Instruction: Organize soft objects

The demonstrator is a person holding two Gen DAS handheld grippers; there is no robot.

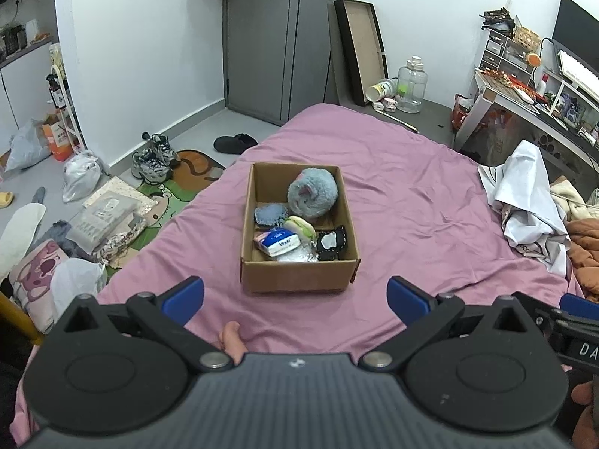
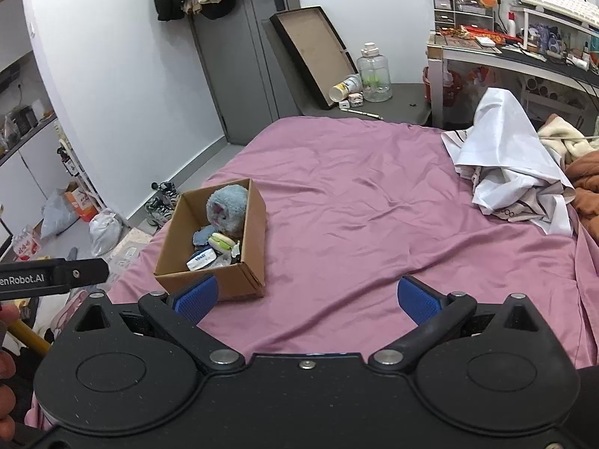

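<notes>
A cardboard box (image 1: 299, 275) stands on the pink bed sheet (image 1: 411, 205). It holds a fluffy blue plush (image 1: 312, 193), a small blue pad (image 1: 268, 214), a burger-shaped toy (image 1: 300, 226), a tissue pack (image 1: 279, 241) and a black-and-white pouch (image 1: 331, 243). My left gripper (image 1: 295, 299) is open and empty, just in front of the box. My right gripper (image 2: 307, 297) is open and empty over the sheet, to the right of the box (image 2: 239, 278), which shows the same plush (image 2: 226, 207).
Crumpled white cloth (image 2: 509, 179) and orange bedding (image 2: 587, 187) lie at the bed's right side. A cluttered desk (image 2: 524, 52) stands behind. Shoes (image 1: 153, 159), bags and packages lie on the floor to the left. A grey door (image 1: 280, 37) is beyond the bed.
</notes>
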